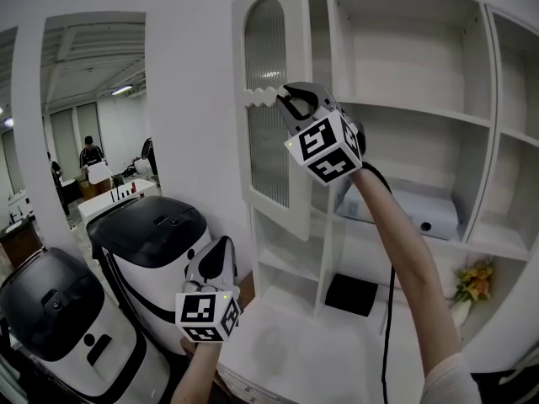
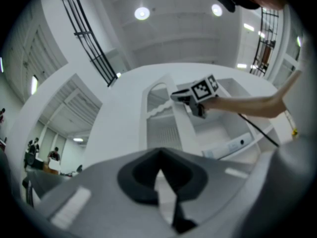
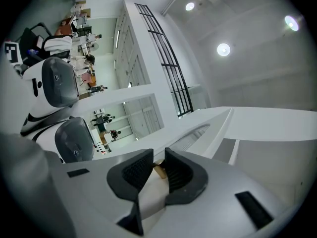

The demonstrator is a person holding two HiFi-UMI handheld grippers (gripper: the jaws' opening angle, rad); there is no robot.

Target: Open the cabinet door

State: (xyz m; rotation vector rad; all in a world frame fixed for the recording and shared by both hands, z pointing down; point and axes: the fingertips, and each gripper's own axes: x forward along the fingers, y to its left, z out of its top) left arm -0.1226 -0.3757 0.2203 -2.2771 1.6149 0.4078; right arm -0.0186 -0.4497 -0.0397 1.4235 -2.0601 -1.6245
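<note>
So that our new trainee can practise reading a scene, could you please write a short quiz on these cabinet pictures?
1. True or false: the cabinet door stands fully shut.
2. What sits between the jaws of the right gripper? A) a brass knob B) a flower stem C) nothing
3. Which gripper is low down, beside the black-lidded appliances?
Key: 1 false, it stands swung out from the shelves; 2 A; 3 the left gripper, its jaws together and empty.
</note>
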